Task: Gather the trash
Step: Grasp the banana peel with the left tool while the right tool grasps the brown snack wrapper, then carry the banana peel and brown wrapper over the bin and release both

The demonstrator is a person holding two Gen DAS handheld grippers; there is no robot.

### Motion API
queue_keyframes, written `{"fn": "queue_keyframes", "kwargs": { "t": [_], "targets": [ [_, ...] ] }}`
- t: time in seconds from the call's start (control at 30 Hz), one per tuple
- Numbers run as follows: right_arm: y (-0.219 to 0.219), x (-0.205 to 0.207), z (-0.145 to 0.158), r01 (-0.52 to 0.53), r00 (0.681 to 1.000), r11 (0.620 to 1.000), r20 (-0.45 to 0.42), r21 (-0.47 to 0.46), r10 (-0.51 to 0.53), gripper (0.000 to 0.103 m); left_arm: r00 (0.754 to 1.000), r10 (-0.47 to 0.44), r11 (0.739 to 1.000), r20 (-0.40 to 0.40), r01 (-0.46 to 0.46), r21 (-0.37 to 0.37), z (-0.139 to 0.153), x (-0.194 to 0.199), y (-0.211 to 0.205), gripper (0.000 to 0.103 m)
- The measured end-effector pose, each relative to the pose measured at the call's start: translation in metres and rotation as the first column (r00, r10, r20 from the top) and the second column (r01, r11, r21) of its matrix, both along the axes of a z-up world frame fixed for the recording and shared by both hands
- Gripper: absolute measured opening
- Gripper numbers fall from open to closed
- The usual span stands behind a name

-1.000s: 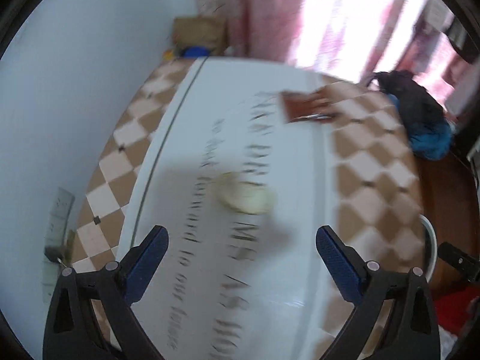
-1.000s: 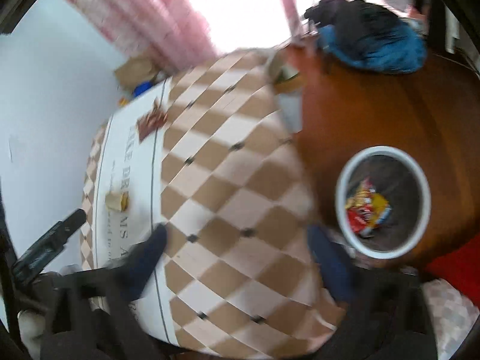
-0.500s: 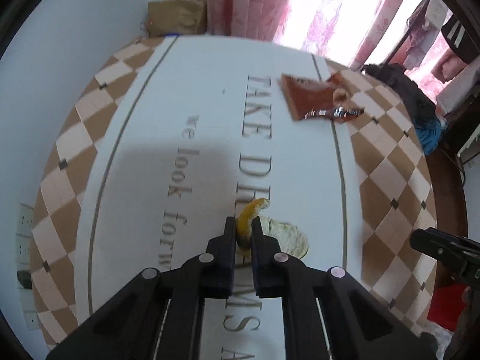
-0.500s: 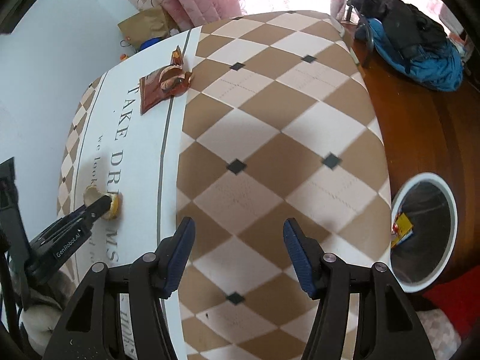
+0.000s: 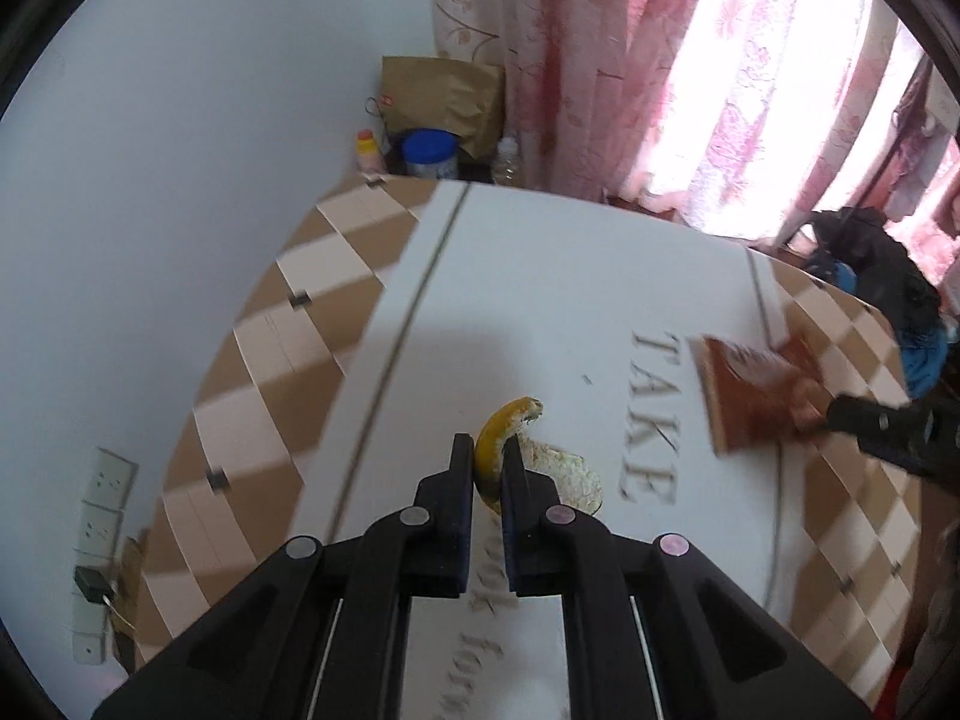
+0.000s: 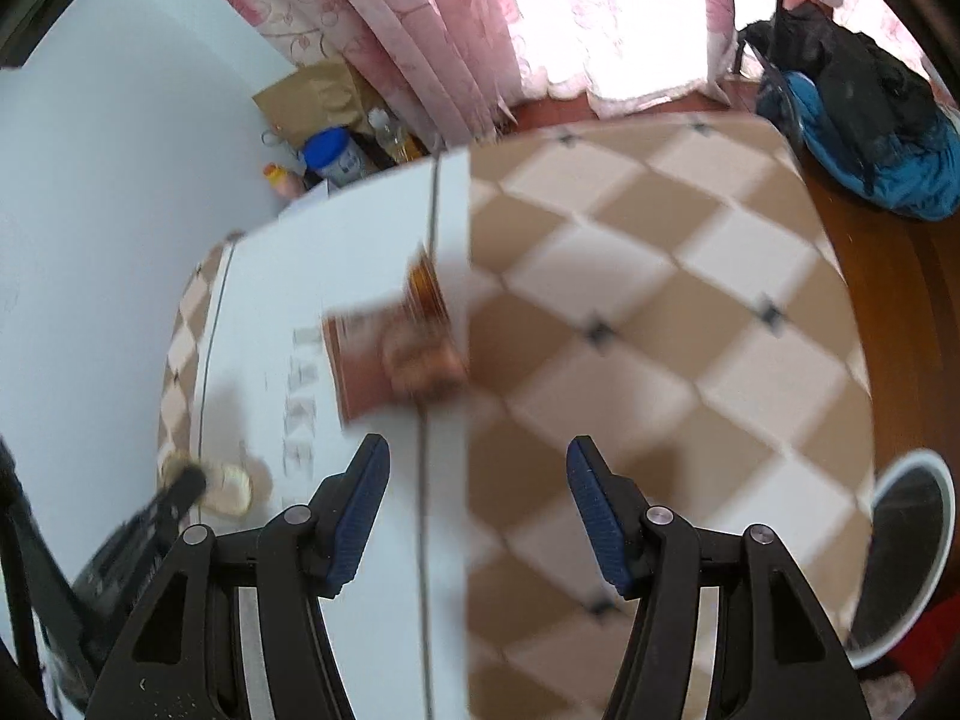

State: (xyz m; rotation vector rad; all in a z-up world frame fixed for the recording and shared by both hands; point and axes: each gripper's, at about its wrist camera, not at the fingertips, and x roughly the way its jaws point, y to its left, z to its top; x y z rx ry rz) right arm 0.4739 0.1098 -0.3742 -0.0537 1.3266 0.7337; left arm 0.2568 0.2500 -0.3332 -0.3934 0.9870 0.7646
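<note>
Peel (image 5: pixel 498 450), orange outside and pale inside, is clamped between the pads of my left gripper (image 5: pixel 486 468); the jaws are closed tight on it, and its curled tip stands up past the fingertips. It sits over the white lettered band of the tablecloth (image 5: pixel 540 300), toward the band's left stripe, beside the printed word TAKE. Whether its lower edge touches the cloth I cannot tell.

My right gripper (image 6: pixel 477 516) stands part open with nothing between its blue pads (image 6: pixel 360 516). It is poised over the seam where the white band meets the brown-and-cream checked part of the cloth.

Brown wrapper (image 6: pixel 390 360), crumpled and blurred, lies across that same seam, just beyond the right gripper's fingertips and apart from them. In the left wrist view the same wrapper (image 5: pixel 756 396) lies at the band's right stripe, with the right gripper's dark tip just beside it.

White-rimmed bin (image 6: pixel 912 552) stands on the wooden floor off the table's right edge. Its contents cannot be made out.
</note>
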Motion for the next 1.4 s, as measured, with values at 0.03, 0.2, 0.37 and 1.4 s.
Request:
{"fn": "queue_keyframes", "kwargs": {
  "t": [0.03, 0.2, 0.37, 1.4],
  "targets": [
    [0.01, 0.006, -0.002, -0.002, 1.0, 1.0, 0.006, -0.005, 0.002, 0.064, 1.0, 0.002, 1.0, -0.008, -0.002, 0.011, -0.001, 0.003, 0.004, 0.005],
    [0.044, 0.021, -0.015, -0.006, 1.0, 1.0, 0.007, -0.026, 0.006, 0.064, 0.999, -0.001, 0.999, -0.034, 0.002, 0.037, -0.01, 0.009, 0.009, 0.005],
    [0.059, 0.02, -0.02, -0.042, 0.999, 0.998, 0.033, -0.039, 0.044, 0.045, 0.999, -0.002, 0.998, -0.048, 0.005, 0.059, -0.009, 0.008, 0.008, 0.005],
    [-0.316, -0.041, 0.173, 0.2, 0.939, 0.958, 0.239, 0.203, -0.247, 0.012, 0.881, -0.414, 0.909, 0.227, 0.386, 0.16, 0.18, 0.025, -0.278, 0.005]
  ]
}}
